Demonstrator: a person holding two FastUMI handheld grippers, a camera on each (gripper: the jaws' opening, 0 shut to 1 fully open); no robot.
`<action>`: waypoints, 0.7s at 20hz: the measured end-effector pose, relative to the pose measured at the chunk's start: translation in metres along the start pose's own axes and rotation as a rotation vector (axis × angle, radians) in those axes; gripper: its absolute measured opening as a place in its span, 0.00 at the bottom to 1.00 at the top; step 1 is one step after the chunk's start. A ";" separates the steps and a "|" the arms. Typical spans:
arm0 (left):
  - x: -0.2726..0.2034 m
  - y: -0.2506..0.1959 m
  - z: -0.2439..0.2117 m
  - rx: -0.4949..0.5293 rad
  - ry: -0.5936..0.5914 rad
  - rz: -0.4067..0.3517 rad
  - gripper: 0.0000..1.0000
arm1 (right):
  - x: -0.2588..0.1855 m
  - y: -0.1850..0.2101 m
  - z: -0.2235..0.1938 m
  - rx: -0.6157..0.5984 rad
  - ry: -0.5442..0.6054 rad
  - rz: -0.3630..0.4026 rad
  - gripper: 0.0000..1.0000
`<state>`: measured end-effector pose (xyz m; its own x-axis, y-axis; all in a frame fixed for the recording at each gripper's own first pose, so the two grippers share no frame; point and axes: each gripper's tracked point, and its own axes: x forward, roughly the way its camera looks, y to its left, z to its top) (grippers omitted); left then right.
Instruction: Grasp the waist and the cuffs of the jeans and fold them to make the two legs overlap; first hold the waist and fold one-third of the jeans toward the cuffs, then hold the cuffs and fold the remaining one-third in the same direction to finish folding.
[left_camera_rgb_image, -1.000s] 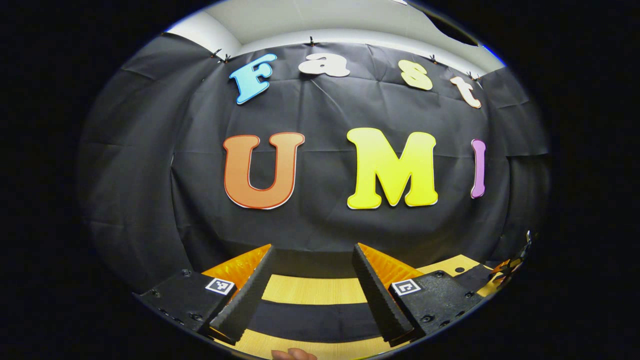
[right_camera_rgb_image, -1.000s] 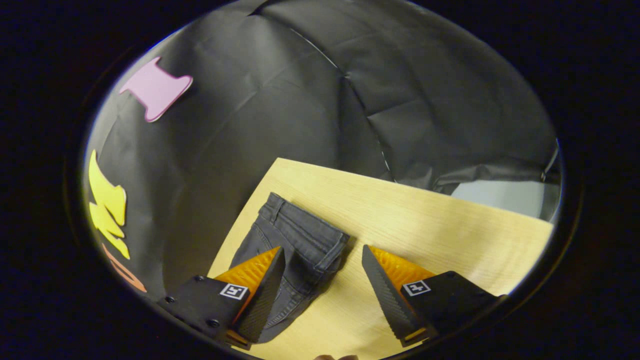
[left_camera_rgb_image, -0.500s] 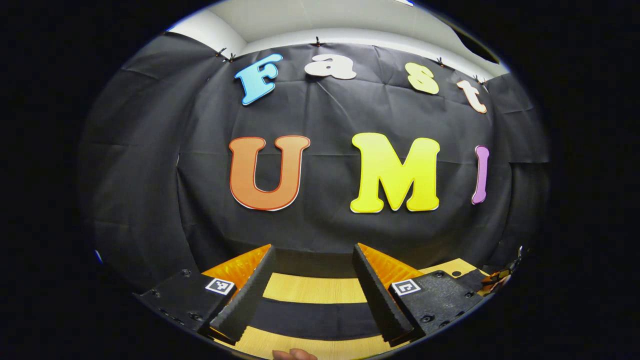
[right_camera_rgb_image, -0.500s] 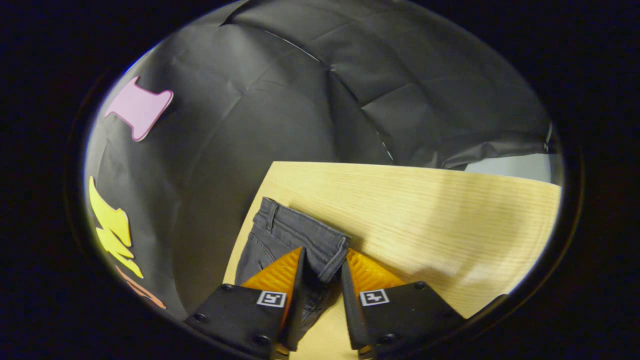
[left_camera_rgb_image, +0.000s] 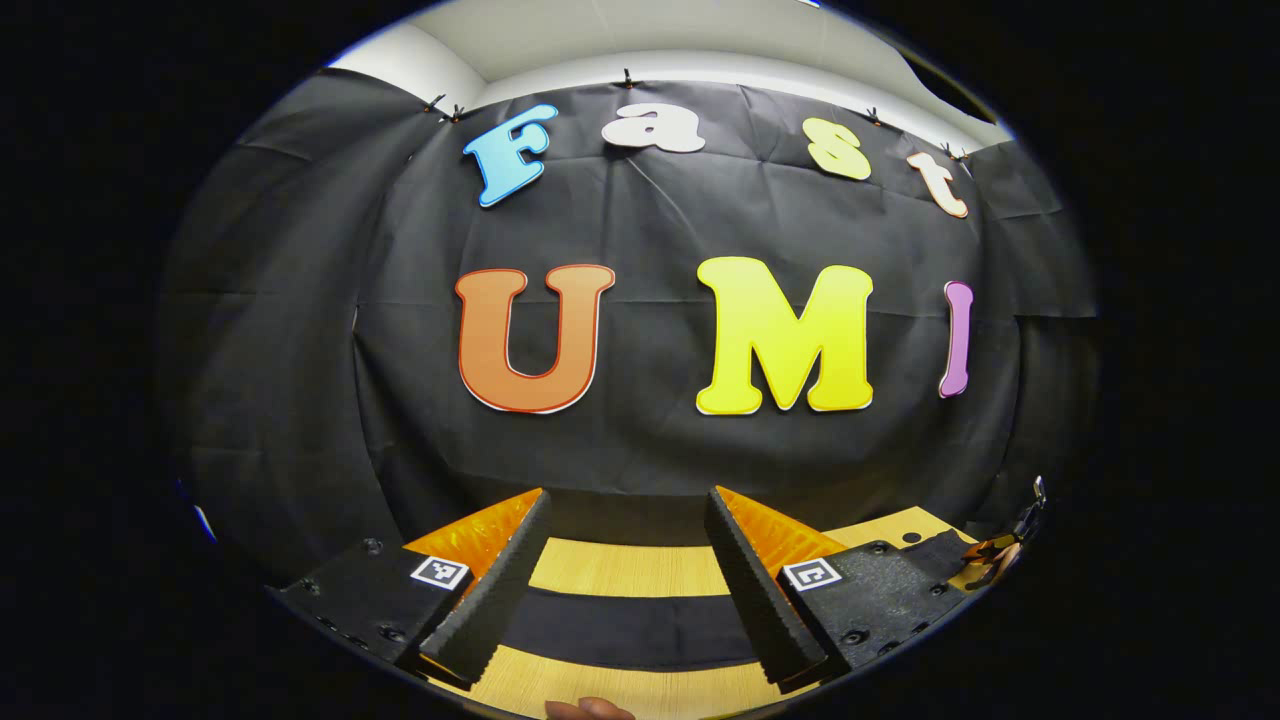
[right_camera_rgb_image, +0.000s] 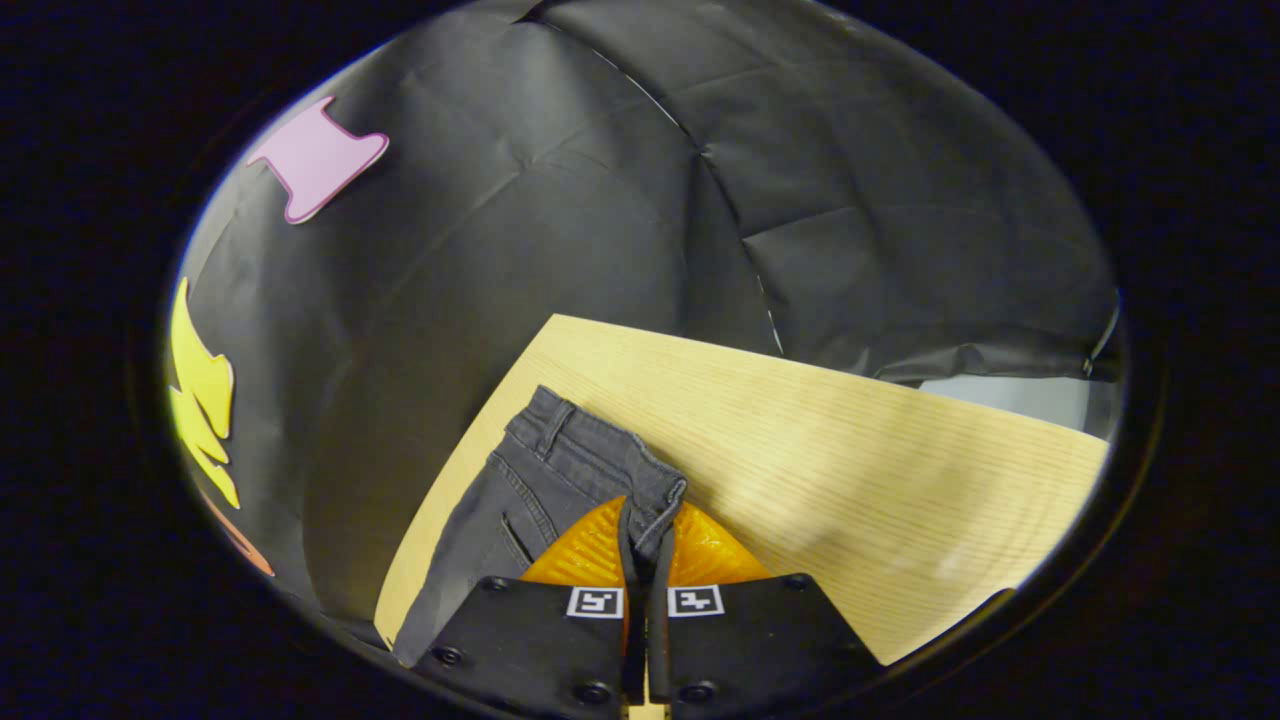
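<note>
Dark grey jeans (right_camera_rgb_image: 545, 470) lie on the wooden table (right_camera_rgb_image: 850, 470), waistband toward the far left corner. My right gripper (right_camera_rgb_image: 645, 512) is shut on the near corner of the waistband, and the denim edge runs down between its closed fingers. In the left gripper view, a dark band of the jeans (left_camera_rgb_image: 625, 628) crosses the table (left_camera_rgb_image: 620, 568) under my left gripper (left_camera_rgb_image: 626, 500). That gripper is open, with nothing between its fingers, and hovers just above the cloth.
The black cloth wall stands close behind the table's far edge in both views. A person's fingertip (left_camera_rgb_image: 590, 708) shows at the bottom of the left gripper view. The other gripper (left_camera_rgb_image: 995, 548) peeks in at its right edge. Bare wood (right_camera_rgb_image: 900, 520) extends right of the waist.
My right gripper went from wide open around the waistband corner to fully shut on it. The left gripper has stayed open and nearly still.
</note>
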<state>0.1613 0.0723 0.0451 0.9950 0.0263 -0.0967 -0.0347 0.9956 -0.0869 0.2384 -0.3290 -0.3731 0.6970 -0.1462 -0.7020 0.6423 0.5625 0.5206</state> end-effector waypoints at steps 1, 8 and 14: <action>-0.002 0.003 0.000 -0.002 -0.005 0.001 0.98 | -0.003 0.004 0.003 -0.016 -0.002 0.006 0.02; -0.017 0.027 -0.012 -0.069 -0.006 0.040 0.98 | -0.042 0.073 0.020 -0.194 -0.072 0.084 0.01; -0.035 0.042 -0.015 -0.082 -0.009 0.047 0.98 | -0.099 0.160 0.012 -0.304 -0.161 0.217 0.01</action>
<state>0.1239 0.1120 0.0304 0.9929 0.0737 -0.0937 -0.0884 0.9825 -0.1639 0.2760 -0.2342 -0.2143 0.8624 -0.1095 -0.4942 0.3681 0.8057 0.4641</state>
